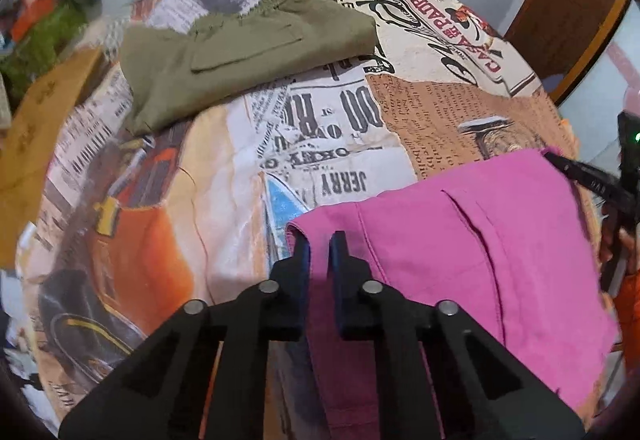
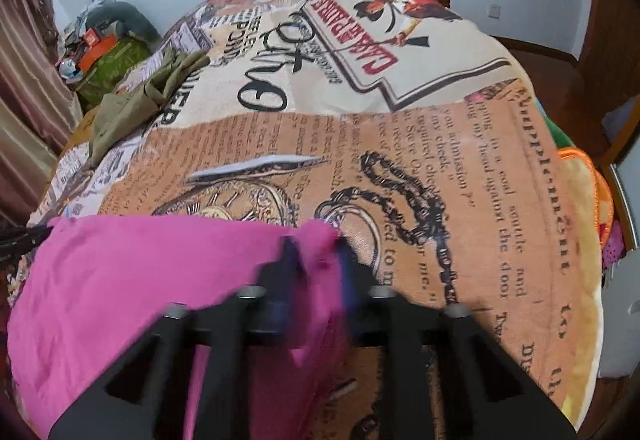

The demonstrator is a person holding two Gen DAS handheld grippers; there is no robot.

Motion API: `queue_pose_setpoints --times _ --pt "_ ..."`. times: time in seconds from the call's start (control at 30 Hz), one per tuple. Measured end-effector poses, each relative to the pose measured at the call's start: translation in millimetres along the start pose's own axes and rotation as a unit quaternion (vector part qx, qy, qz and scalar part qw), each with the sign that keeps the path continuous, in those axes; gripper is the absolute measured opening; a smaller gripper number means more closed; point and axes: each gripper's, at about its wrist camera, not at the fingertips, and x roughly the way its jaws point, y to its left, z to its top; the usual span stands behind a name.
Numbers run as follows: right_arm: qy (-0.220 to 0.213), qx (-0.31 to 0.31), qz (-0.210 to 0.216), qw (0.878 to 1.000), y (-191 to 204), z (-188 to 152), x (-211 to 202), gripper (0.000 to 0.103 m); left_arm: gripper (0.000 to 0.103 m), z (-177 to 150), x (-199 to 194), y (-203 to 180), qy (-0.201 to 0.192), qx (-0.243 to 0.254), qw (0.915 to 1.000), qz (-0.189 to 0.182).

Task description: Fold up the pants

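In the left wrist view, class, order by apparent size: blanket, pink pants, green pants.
1. blanket
2. pink pants
3. green pants
The pink pants lie nearer the camera, so the last two ranks are unsure.

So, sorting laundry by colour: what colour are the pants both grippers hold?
Bright pink cotton pants, clearest in the left wrist view.

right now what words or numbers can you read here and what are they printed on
All print is on the blanket, mostly upside down:
"JERRY"
"00", large digits
"CASA PADRE", red banner lettering
"the door", in the brown column
"admission", same column
Small newspaper columns: too blurred.
Pink pants and green pants: no text.
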Motion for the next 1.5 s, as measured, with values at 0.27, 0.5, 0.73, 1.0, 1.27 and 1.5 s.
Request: queue_pose_setpoints --times 0.27,0.5,0.73,1.0,1.27,1.5 --pt "-0.02 -0.04 -0.054 0.998 7 -2 -1 0.004 0.006 2 -1 17 -0.014 -0.014 0.9998 0.01" --pt "0.0 -0.047 -0.071 0.996 7 -2 4 0.004 0.009 -2 3 23 0.007 -0.032 0.9994 -0.011" --pt "-0.021 -0.035 -0.039 0.998 17 9 -29 0.032 0.029 10 -24 11 -0.02 0.006 0.9991 0.036" --pt "-0.016 -0.076 0.07 0.994 82 17 -40 0.036 0.043 31 -27 -35 -0.022 0.042 0.9987 -0.018" --pt "0.063 -0.16 0.059 0.983 119 -13 16 0.036 0.047 15 21 -60 0.04 0.105 0.9932 -0.029" --pt "0.055 -0.146 0.05 0.986 80 -14 5 0.032 0.05 9 6 -45 0.019 0.099 0.9943 -0.036"
